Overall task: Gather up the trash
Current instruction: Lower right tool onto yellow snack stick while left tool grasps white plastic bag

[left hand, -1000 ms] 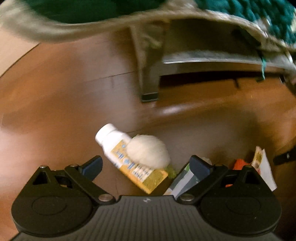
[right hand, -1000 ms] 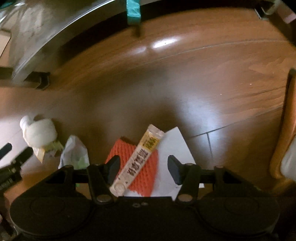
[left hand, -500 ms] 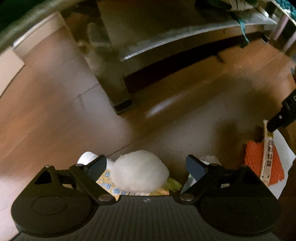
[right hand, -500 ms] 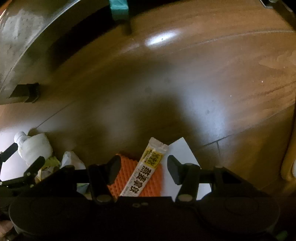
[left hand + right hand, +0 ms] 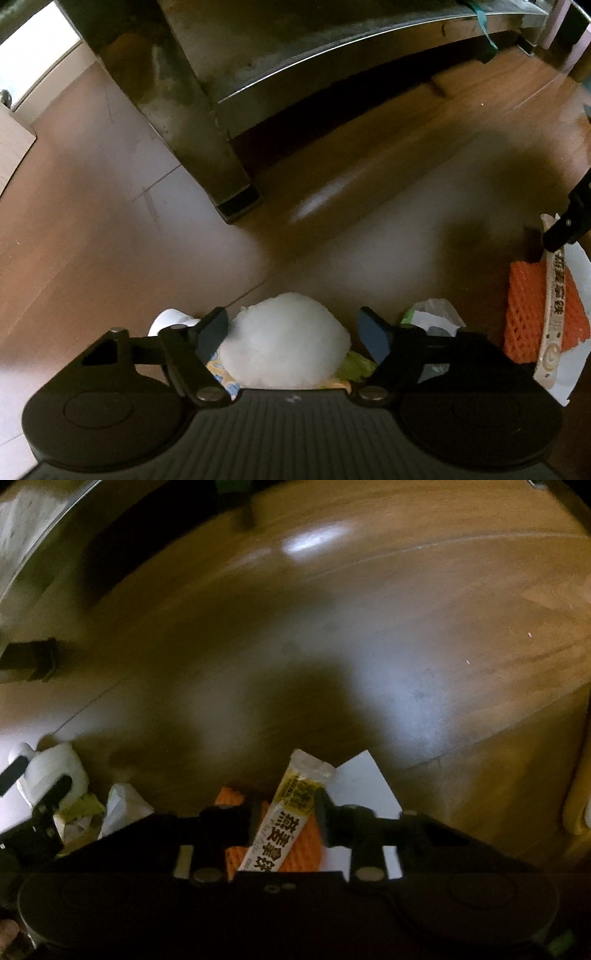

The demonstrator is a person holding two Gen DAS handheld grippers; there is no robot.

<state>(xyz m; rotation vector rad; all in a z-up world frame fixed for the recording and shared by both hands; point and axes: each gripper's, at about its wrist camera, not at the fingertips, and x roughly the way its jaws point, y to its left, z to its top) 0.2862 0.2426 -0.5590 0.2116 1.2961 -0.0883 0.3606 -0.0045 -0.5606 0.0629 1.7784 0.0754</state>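
Snack wrapper (image 5: 291, 812) on the floor over orange netting (image 5: 303, 849) now pinched by right hand-held gripper (image 5: 284, 812), narrowed from wide; left hand-held gripper (image 5: 291, 332) remains spread around white wad (image 5: 284, 339), pickup starting.

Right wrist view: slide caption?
Right tongs closing around a yellow snack-bar wrapper lying on orange foam netting on the wood floor.

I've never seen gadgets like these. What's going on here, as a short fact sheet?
setting: wooden floor beside a metal furniture leg
left gripper: open, straddling a white wad lying on a bottle
right gripper: closed on a yellow snack wrapper
under wrapper: orange foam net, white paper
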